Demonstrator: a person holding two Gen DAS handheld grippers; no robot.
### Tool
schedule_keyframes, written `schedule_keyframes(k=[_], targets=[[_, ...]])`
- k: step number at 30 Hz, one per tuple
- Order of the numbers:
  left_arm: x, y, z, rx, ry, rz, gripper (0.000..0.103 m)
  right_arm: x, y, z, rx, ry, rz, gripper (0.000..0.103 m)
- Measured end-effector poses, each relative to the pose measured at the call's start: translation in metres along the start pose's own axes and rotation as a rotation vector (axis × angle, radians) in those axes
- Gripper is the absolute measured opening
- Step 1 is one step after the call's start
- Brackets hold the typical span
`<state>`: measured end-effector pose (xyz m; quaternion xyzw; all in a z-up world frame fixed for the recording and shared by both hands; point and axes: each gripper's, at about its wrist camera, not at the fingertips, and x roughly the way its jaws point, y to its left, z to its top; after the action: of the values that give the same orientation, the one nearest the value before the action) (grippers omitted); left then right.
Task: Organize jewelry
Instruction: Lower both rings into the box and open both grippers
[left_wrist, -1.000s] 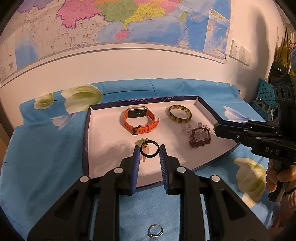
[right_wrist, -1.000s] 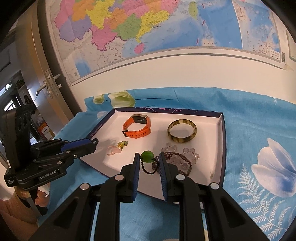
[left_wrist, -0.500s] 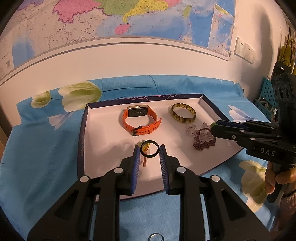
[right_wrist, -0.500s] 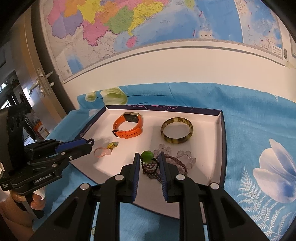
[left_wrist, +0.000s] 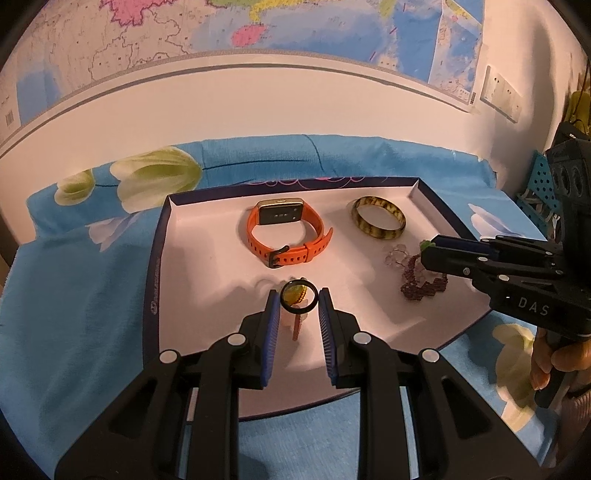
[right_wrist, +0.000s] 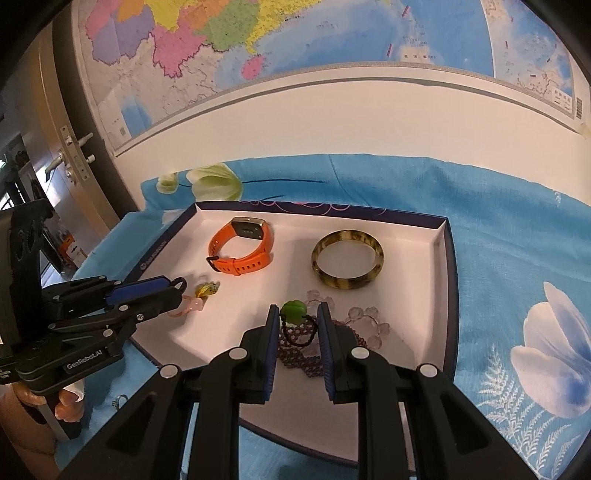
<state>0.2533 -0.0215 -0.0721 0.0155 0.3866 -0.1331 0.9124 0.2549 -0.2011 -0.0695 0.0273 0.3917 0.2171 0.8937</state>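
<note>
A white tray with a dark blue rim (left_wrist: 153, 295) (right_wrist: 448, 280) lies on a blue flowered cloth. It holds an orange watch (left_wrist: 284, 236) (right_wrist: 242, 251), a mottled bangle (left_wrist: 378, 221) (right_wrist: 347, 264), a purple bead bracelet (left_wrist: 421, 284) (right_wrist: 295, 354), a clear crystal bracelet (right_wrist: 369, 325) and a yellow and pink charm (right_wrist: 207, 290). My left gripper (left_wrist: 298, 299) (right_wrist: 177, 286) is shut on a black ring (left_wrist: 298, 307), hanging over the tray's near left part above the charm. My right gripper (right_wrist: 297, 314) (left_wrist: 428, 251) is shut on a green bead (right_wrist: 293, 308) with a dark cord loop, just over the bead bracelets.
A map covers the wall behind the tray. A door with a handle (right_wrist: 68, 158) stands at the left. A small silver ring (right_wrist: 120, 400) lies on the cloth near the tray's front left corner. A hand (left_wrist: 554, 358) grips the right tool.
Both grippers have moved forward and slightly down over the tray, each still holding its piece. The silver ring on the cloth has slipped out of the left wrist view.
</note>
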Motion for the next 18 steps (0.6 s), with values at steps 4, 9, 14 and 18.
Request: schedule_keyframes(k=[4, 9, 14, 18], targets=[[0.003, 0.001, 0.001, -0.007, 0.006, 0.004, 0.022, 0.005, 0.0, 0.002, -0.001, 0.009, -0.008, 0.019], [0.005, 0.002, 0.003, -0.009, 0.01, 0.006, 0.022, 0.009, 0.0, 0.003, -0.009, 0.014, -0.024, 0.019], [0.01, 0.002, 0.005, -0.012, 0.021, 0.007, 0.022, 0.016, -0.001, 0.004, -0.006, 0.023, -0.042, 0.019], [0.014, 0.003, 0.005, -0.017, 0.031, 0.007, 0.022, 0.021, 0.0, 0.004, -0.012, 0.029, -0.052, 0.019]])
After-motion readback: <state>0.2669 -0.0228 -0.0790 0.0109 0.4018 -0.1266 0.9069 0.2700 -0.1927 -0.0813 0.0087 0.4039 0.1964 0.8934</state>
